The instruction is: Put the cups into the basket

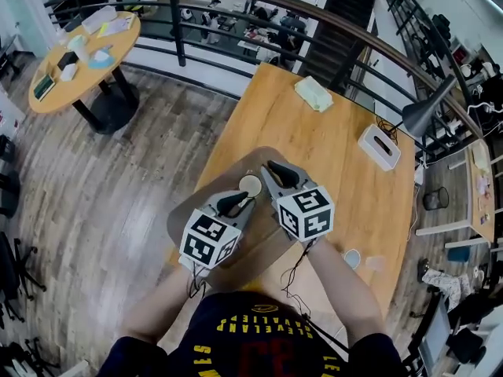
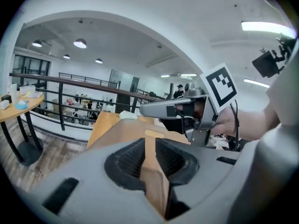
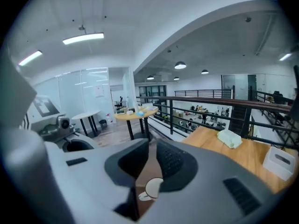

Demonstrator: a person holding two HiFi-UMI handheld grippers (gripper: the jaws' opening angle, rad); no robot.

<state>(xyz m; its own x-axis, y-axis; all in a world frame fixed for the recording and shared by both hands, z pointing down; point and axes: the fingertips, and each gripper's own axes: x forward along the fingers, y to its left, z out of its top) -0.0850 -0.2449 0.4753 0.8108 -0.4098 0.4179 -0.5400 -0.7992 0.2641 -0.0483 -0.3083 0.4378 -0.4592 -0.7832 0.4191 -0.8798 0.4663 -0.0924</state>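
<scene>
The left tool (image 2: 149, 148) is clamped on a brown wall of the basket (image 1: 189, 214), which fills the narrow gap between its ribbed pads. The right tool (image 3: 150, 164) is clamped the same way on another brown edge of the basket, just to the right of the left tool. The basket is held between the two tools, over the near left part of the wooden bench (image 1: 330, 171). A pale round disc (image 1: 250, 185) shows on it between the tool tips; I cannot tell whether this is a cup. A pale blue cup (image 1: 351, 258) and a clear pinkish cup (image 1: 376, 263) stand side by side on the bench, near and right of the basket. Farther off are a white tissue box (image 1: 379, 146) and a pale green cloth (image 1: 313, 93).
</scene>
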